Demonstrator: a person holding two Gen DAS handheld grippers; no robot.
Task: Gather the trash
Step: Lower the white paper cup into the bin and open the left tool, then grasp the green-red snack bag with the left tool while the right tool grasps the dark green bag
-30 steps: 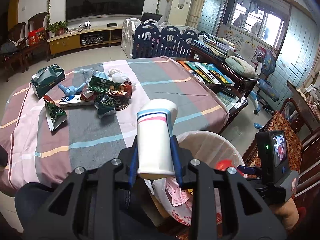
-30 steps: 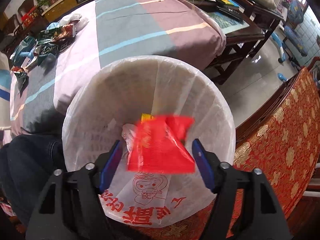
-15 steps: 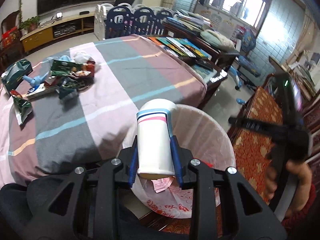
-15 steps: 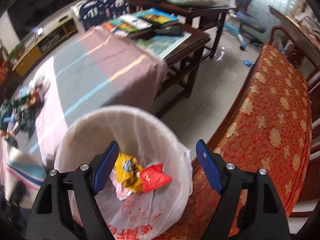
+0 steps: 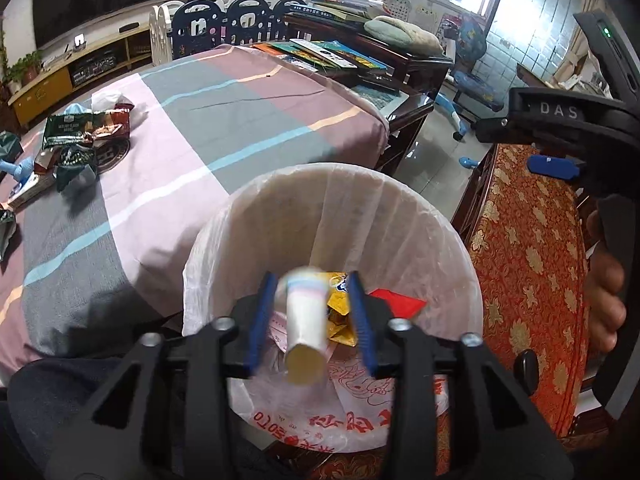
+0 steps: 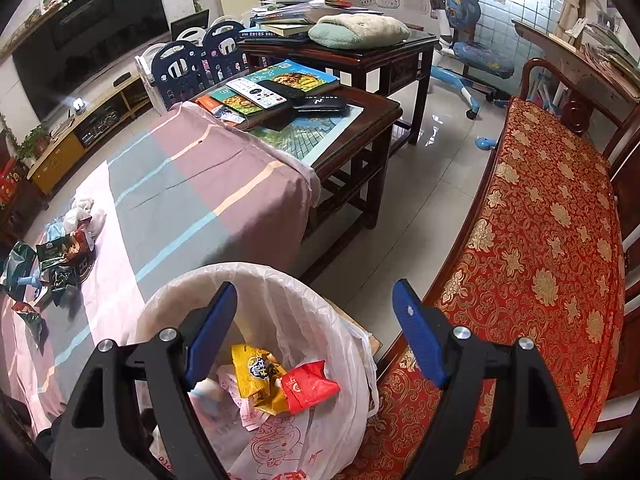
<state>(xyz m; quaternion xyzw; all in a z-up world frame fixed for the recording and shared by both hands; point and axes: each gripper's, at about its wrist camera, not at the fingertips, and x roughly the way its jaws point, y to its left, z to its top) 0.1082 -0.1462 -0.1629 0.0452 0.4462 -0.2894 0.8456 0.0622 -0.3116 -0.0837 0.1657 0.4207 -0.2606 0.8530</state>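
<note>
Presently, my left hand-held gripper (image 5: 310, 320) hangs directly above the round waste bin lined with a thin white plastic bag (image 5: 400, 208), and its jaws are opening. The white paper cup with pink and blue bands (image 5: 305, 322) sits between the blue pads but is blurred and no longer appears pressed by them; I judge it to be dropping free into the bin.

My right hand-held gripper (image 6: 316, 336) stands wide with nothing between its jaws, off to the bin's far side above the red and gold patterned bench cushion (image 6: 540, 240).

Already in the bin lie a crumpled yellow snack packet (image 6: 256, 372), a red foil wrapper (image 6: 308, 388) and some pale paper scraps.

Handling assessment of the cup: light, thin-walled, hollow. It will crush under a firm squeeze and can slip from smooth pads if gripped loosely, so the mid-body, across the diameter, is the sound place to take it.

Remaining trash sits well apart from the bin on the worktop covered in a pink, grey and mauve striped cloth (image 5: 200, 128): a cluster of dark green and brown foil snack bags (image 5: 80, 136) with a crumpled white tissue (image 5: 106, 100) beside it. I judge these to be light, soft and crackly; foil is slick, so a pinch on a raised fold or crimped edge would serve better than a flat face. The tissue will compress to nothing and needs a nearly shut grip.
</note>
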